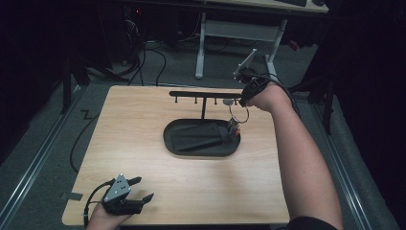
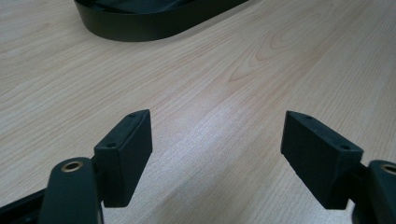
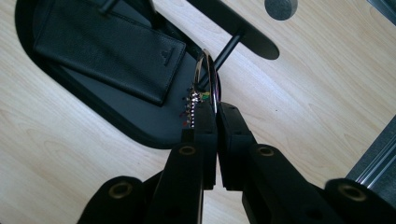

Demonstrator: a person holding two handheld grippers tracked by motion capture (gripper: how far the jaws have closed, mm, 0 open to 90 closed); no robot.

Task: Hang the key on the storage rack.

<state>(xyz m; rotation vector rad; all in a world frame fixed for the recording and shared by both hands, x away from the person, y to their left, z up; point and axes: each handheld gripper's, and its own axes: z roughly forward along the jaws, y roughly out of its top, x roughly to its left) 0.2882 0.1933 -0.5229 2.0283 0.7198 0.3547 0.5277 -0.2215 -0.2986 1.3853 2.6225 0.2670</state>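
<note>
I am pinching the thin silver metal key ring (image 3: 208,77) in my right gripper (image 3: 216,109), left gripper (image 2: 217,140) idling wide, and risking it swinging against the black T-shaped hook rack (image 1: 203,94) over the black oval tray (image 1: 201,149).

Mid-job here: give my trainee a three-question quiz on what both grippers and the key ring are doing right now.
1. True or false: the right gripper is shut on the silver metal key ring.
2. The ring hangs over: A) bare wooden table, B) black oval tray, C) floor.
3. What flat item lies in the tray?

Key:
1. True.
2. B.
3. A black leather wallet. The left gripper rests open and empty.
</note>
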